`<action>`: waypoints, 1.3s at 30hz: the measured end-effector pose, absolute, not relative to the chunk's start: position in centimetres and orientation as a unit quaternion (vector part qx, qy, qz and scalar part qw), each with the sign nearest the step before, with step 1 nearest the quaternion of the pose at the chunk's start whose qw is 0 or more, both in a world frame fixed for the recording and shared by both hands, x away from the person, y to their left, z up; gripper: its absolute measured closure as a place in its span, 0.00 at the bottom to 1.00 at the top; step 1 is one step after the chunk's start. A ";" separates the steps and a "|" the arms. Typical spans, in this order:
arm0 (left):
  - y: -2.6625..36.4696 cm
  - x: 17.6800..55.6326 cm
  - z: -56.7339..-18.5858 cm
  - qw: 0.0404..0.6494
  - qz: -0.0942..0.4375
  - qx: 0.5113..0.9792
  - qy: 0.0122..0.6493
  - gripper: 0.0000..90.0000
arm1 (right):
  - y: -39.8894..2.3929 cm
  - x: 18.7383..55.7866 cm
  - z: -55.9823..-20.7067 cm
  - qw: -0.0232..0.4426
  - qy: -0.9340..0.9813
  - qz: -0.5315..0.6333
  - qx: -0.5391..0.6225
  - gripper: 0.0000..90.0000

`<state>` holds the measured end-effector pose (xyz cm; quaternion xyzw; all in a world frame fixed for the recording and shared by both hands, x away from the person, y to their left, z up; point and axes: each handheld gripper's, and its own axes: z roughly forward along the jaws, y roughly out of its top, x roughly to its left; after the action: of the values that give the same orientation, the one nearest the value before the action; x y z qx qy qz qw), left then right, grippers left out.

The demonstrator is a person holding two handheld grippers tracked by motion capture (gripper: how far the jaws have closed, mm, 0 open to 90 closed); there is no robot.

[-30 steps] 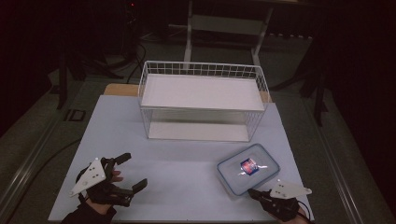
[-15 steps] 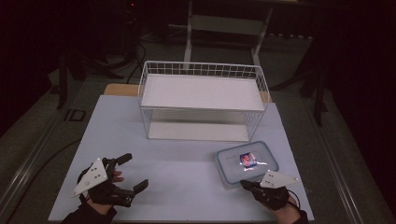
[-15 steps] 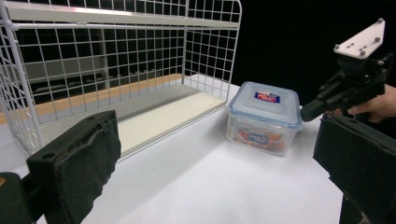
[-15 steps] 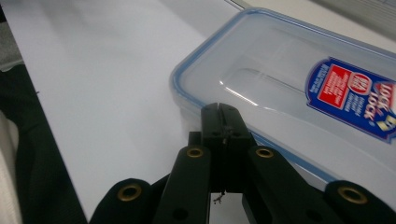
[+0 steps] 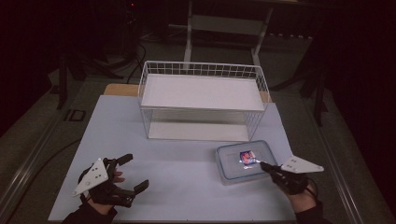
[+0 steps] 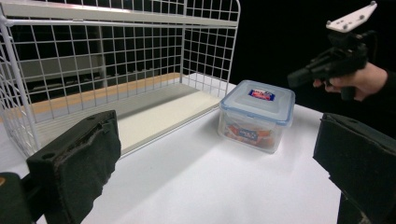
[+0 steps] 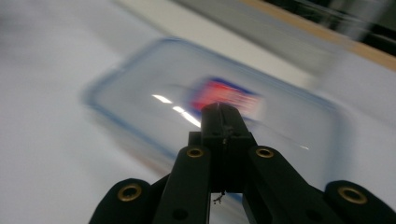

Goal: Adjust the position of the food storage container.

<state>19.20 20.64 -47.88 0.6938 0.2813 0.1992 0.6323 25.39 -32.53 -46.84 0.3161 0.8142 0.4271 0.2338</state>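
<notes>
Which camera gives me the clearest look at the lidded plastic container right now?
The left gripper view: the container stands sharp and unobstructed there, with lid, label and contents showing through its side. The high view shows its lid from above, smaller. The right gripper view has it blurred behind the shut jaws.

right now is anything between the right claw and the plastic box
Nothing visible. The right claw, shut, hangs over the near right edge of the plastic box, pointing at its lid, with only open air between them.
</notes>
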 end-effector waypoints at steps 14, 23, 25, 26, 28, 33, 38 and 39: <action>20.5 19.3 -47.9 0.634 0.197 0.694 0.280 0.01 | -38.9 27.6 -51.6 0.235 0.794 0.374 0.419 1.00; 20.2 19.1 -47.8 0.635 0.192 0.697 0.274 0.01 | -37.8 28.0 -53.0 0.213 0.803 0.376 0.410 1.00; 20.2 19.1 -47.8 0.633 0.193 0.698 0.272 0.01 | -37.9 27.9 -53.0 0.210 0.801 0.380 0.412 1.00; 20.2 19.1 -47.8 0.632 0.192 0.700 0.272 0.01 | -37.9 27.9 -53.0 0.210 0.800 0.382 0.413 1.00; 20.2 19.1 -47.8 0.633 0.192 0.699 0.272 0.01 | -37.8 27.8 -53.0 0.208 0.799 0.384 0.414 1.00; 20.2 19.2 -47.8 0.633 0.191 0.698 0.274 0.01 | -37.0 27.5 -53.1 0.195 0.807 0.389 0.400 1.00; 20.2 19.2 -47.8 0.634 0.189 0.698 0.274 0.01 | -35.8 27.0 -53.1 0.176 0.820 0.396 0.374 1.00; 20.2 19.2 -47.8 0.634 0.189 0.698 0.274 0.01 | -35.6 26.9 -53.0 0.173 0.824 0.397 0.366 1.00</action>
<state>19.22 20.15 -47.83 0.6984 0.2737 0.1889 0.6337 26.93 -35.58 -53.04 0.3662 0.8236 0.3973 0.1726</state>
